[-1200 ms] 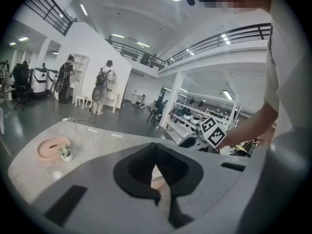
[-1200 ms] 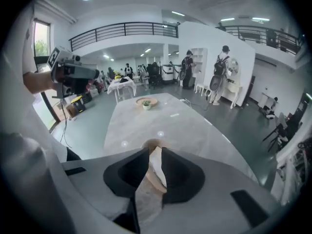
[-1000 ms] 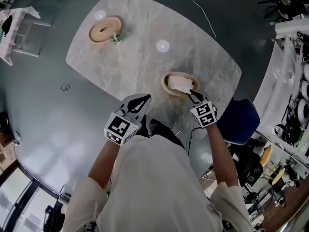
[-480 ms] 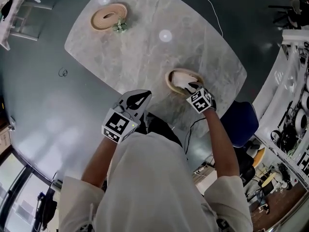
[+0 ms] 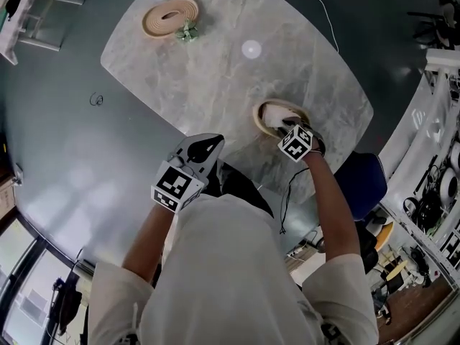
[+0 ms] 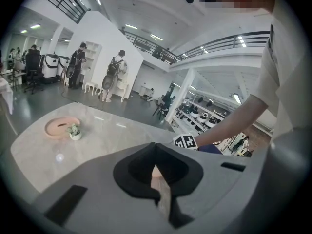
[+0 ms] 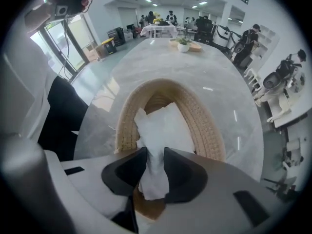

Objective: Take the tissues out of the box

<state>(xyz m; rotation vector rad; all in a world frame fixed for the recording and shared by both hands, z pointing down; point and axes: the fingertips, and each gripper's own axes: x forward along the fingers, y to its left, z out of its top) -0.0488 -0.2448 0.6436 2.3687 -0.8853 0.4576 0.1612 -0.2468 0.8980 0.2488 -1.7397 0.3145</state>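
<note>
Two grippers: one in each of the person's hands, both down by the near edge of the marble table (image 5: 215, 70).
Far left: a second woven ring-shaped holder (image 5: 170, 16) sat way off at the table's far end, with a small potted plant (image 5: 187, 31) just beside it.
Left gripper (image 5: 205, 149): hung at the near edge of the table, well apart from the box. Its jaws were pressed together with nothing between them, so it was basically idle.
Tissue box (image 5: 264, 112): an oval woven thing, sat flat on the table close to the near right edge, directly in front of the right gripper.
Tissue (image 7: 163, 128): white and crumpled, it stuck up out of the box's opening. The wide part lay over the middle of the box and the near end was bunched into a narrow strip that ran in between the right gripper's jaws.
Right gripper (image 5: 289, 126): sat over the near rim of the box, jaws clamped tight on that bunched end of the tissue, with the marker cube (image 5: 295, 142) facing up.
Far right: a dark blue chair (image 5: 359, 182) stood just beside the table edge, next to the person's right forearm.
</note>
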